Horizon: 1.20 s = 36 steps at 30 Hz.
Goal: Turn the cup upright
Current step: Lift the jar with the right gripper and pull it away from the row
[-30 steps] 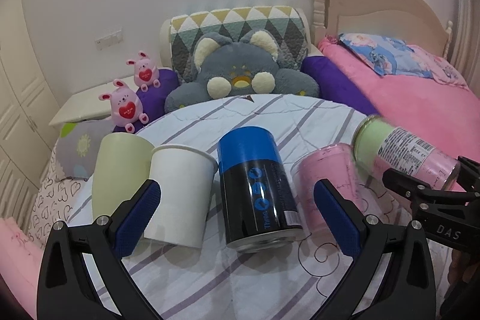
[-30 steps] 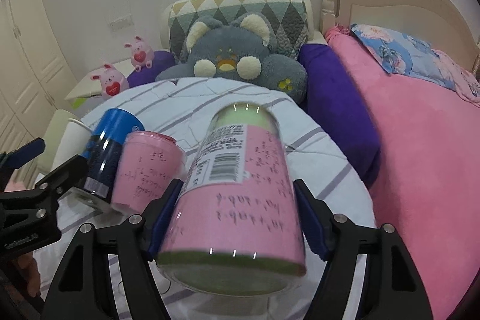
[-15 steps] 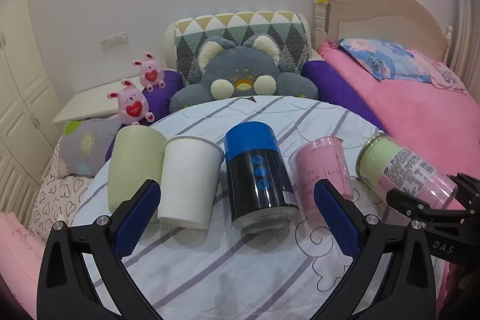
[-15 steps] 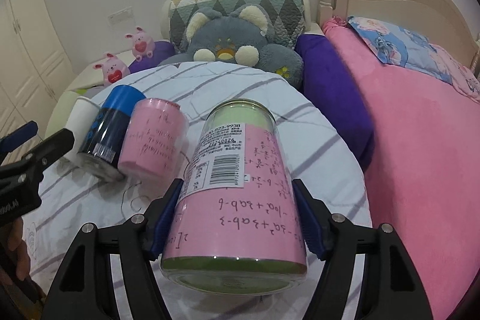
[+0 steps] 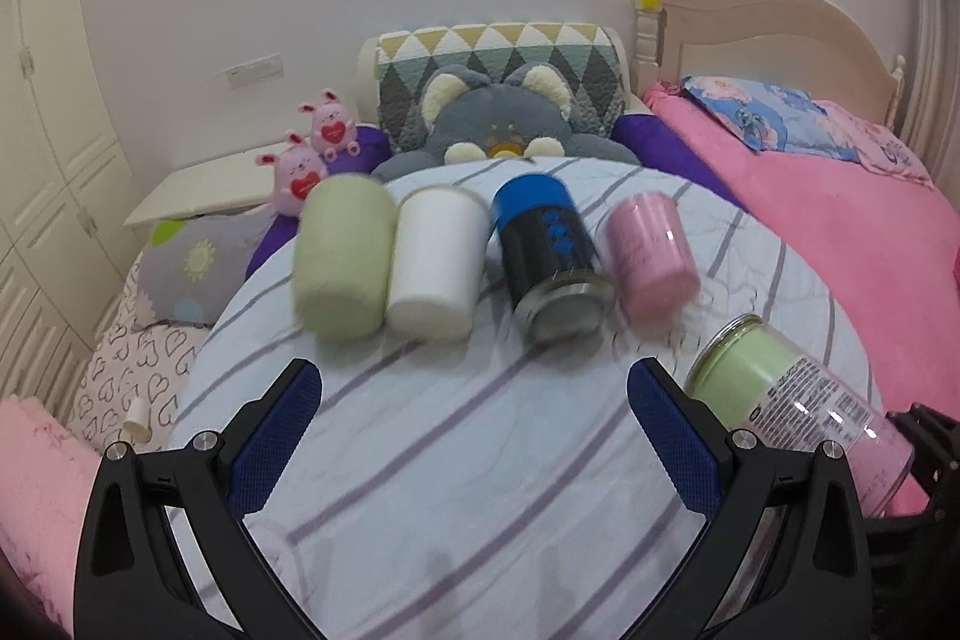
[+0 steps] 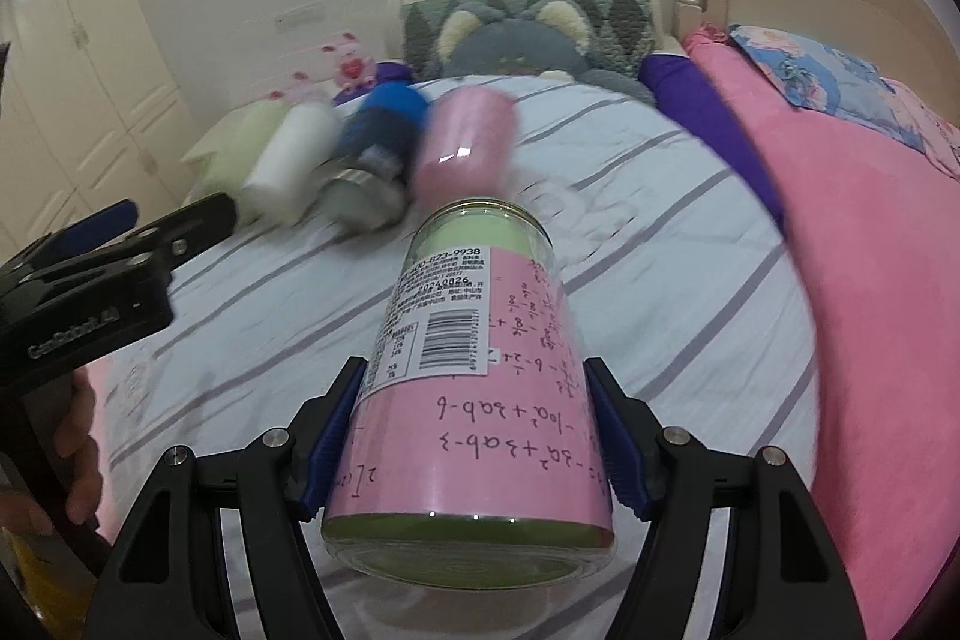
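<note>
Striped pale-blue cloth covers the round tabletop, which stands against a bed with a pink blanket and a grey plush cat at its far edge. Across the tabletop's far half lies a row of four vessels on their sides: a pale green cup, a white paper cup, a blue-capped dark bottle and a pink cup, each touching or just beside its neighbour.

Nearer, to the right, the clear cup with a pink label is clamped across its body between the blue pads of the right hand-held gripper. It is tilted, one end pointing away and slightly up, the near end low; whether it touches the cloth I cannot tell. The left hand-held gripper hangs over bare cloth with its jaws spread wide, holding nothing.

By my reading the task is partway: the cup is grasped and seemingly lifted, but not yet upright. What remains is to rotate it to vertical, set it on the tabletop and let go.
</note>
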Tool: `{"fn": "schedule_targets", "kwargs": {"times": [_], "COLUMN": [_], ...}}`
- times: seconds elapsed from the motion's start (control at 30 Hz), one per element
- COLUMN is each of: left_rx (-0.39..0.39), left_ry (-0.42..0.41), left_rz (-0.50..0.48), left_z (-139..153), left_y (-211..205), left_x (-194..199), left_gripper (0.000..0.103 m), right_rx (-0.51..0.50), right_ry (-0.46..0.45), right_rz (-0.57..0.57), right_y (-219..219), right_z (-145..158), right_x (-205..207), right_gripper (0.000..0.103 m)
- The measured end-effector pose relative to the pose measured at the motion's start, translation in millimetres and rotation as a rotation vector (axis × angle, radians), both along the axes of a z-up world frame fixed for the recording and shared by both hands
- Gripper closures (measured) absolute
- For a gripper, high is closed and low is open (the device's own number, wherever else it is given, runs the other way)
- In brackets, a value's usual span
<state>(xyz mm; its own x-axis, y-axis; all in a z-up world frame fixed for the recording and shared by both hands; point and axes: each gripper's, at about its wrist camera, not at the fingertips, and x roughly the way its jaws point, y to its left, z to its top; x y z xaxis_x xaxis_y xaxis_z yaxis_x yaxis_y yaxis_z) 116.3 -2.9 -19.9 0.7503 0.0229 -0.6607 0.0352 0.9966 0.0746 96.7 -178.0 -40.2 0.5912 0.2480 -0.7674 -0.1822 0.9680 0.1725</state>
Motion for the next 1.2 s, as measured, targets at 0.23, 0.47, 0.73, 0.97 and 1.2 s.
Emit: {"fn": "schedule_targets", "kwargs": {"times": [0.23, 0.47, 0.73, 0.97, 1.2], "left_rx": [-0.008, -0.019, -0.023, -0.017, -0.037], "left_ry": [0.014, 0.036, 0.059, 0.071, 0.072], "left_rz": [0.047, 0.095, 0.121, 0.122, 0.138], "left_z": [-8, -20, -30, -31, -18], "left_y": [31, 50, 56, 52, 56], "left_x": [-43, -69, -80, -84, -91], "left_gripper": [0.000, 0.000, 0.000, 0.000, 0.000], "right_rx": [0.003, -0.018, -0.033, -0.037, -0.029], "right_ry": [0.020, 0.008, 0.031, 0.016, -0.026], "right_rz": [0.063, 0.080, 0.082, 0.088, 0.088], "right_y": [38, 55, 62, 60, 50], "right_z": [-13, -19, -24, -18, -2], "right_x": [-43, -66, -71, -74, -78], "right_gripper": [0.032, 0.032, 0.022, 0.022, 0.022]}}
